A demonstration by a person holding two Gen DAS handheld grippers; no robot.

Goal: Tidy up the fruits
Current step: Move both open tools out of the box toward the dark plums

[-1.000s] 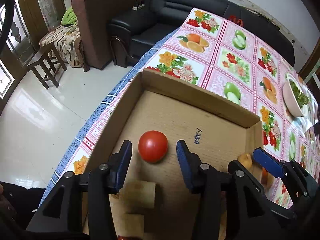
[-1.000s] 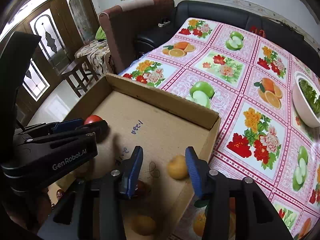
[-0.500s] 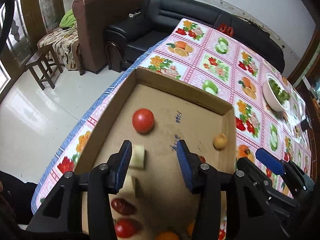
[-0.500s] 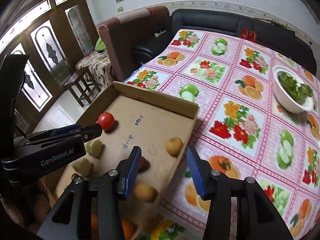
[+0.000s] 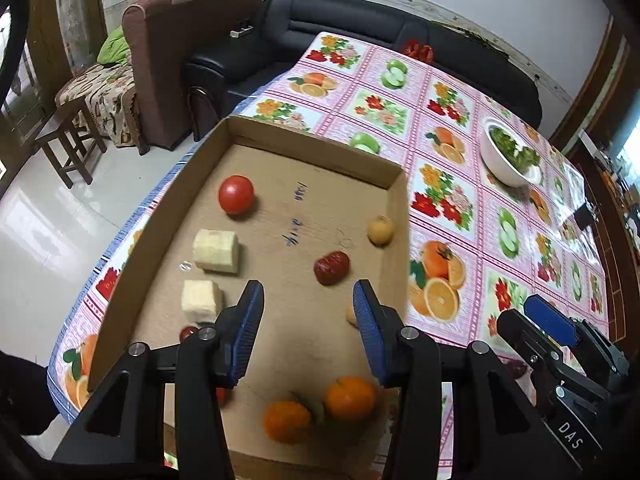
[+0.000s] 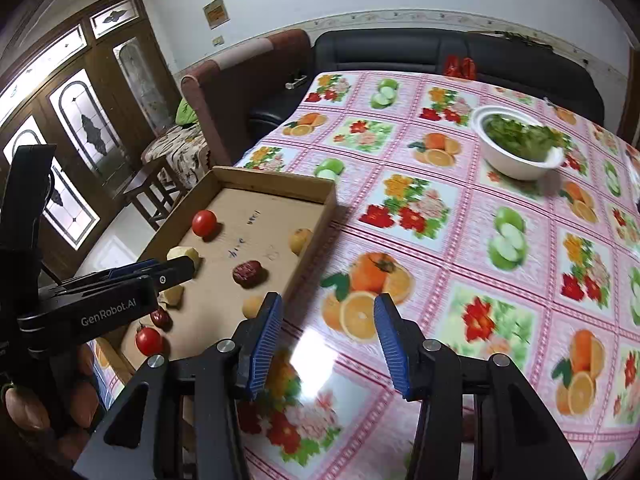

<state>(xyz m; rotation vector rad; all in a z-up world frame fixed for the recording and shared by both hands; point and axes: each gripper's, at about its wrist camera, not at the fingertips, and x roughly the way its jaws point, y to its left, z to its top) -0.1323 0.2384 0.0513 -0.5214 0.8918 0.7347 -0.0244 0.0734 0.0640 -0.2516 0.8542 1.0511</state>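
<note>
A shallow cardboard tray (image 5: 312,160) lies on the table's left end. In it are a red tomato (image 5: 236,194), two pale cut chunks (image 5: 216,251), a dark red date (image 5: 331,267), a small yellow fruit (image 5: 381,230) by the right wall, and two oranges (image 5: 350,398) at the near end. My left gripper (image 5: 308,300) hangs open above the tray's near half, with nothing between its fingers. My right gripper (image 6: 328,308) is open over the tablecloth just right of the tray (image 6: 276,179), and holds nothing. The tomato (image 6: 204,223) and date (image 6: 247,273) also show in the right wrist view.
A white bowl of greens (image 6: 516,148) stands at the far right of the fruit-print tablecloth (image 6: 440,240). A black sofa (image 5: 360,32) and a brown armchair (image 5: 168,40) stand past the table's far end. The table's left edge drops to a tiled floor (image 5: 48,216).
Both grippers have drawn back and risen, so more of the tray shows. The right gripper has moved from above the tray's right part to over the tablecloth. Both stay open.
</note>
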